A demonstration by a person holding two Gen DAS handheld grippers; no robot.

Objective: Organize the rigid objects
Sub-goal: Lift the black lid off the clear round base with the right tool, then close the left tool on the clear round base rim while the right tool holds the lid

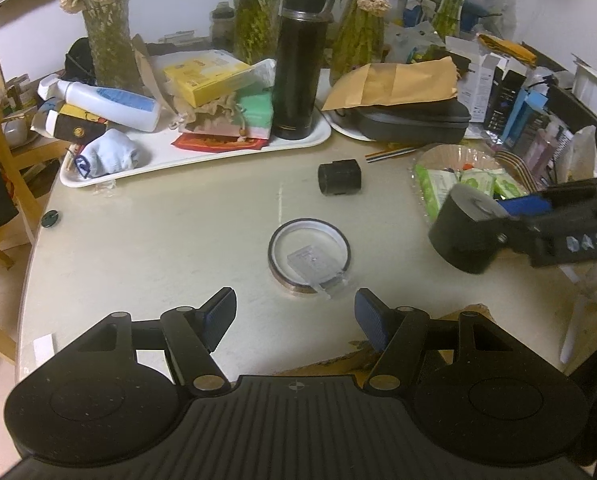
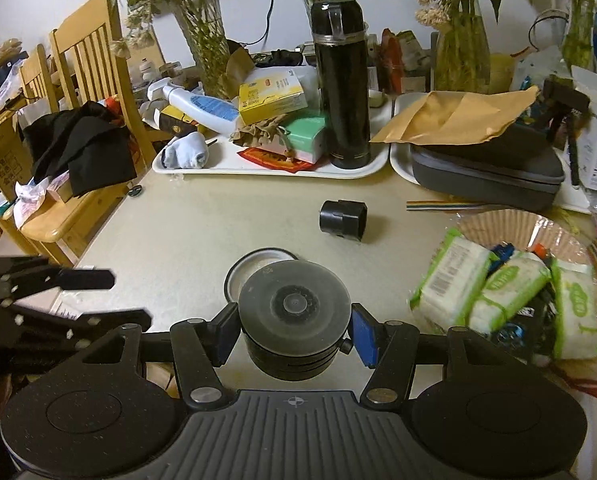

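Observation:
My right gripper [image 2: 294,330] is shut on a dark round cylinder [image 2: 294,314], lifted above the table; the left wrist view shows the same cylinder [image 1: 464,232] hanging at the right. My left gripper [image 1: 294,316] stands open over the near table edge with nothing between its fingers. Just beyond it a tape ring [image 1: 309,254] lies flat with a small clear plastic piece [image 1: 314,266] inside it. A short black cap-like cylinder [image 1: 340,177] lies on its side further back. A tall black flask [image 1: 298,60] stands upright on the white tray [image 1: 202,156].
The white tray holds a spray bottle [image 1: 110,102], a yellow box [image 1: 206,74], socks and pouches. A second tray carries a grey case [image 1: 414,118] under a brown envelope. A basket [image 2: 510,220] of wipe packs sits at the right. Vases line the back; wooden chairs [image 2: 86,80] stand left.

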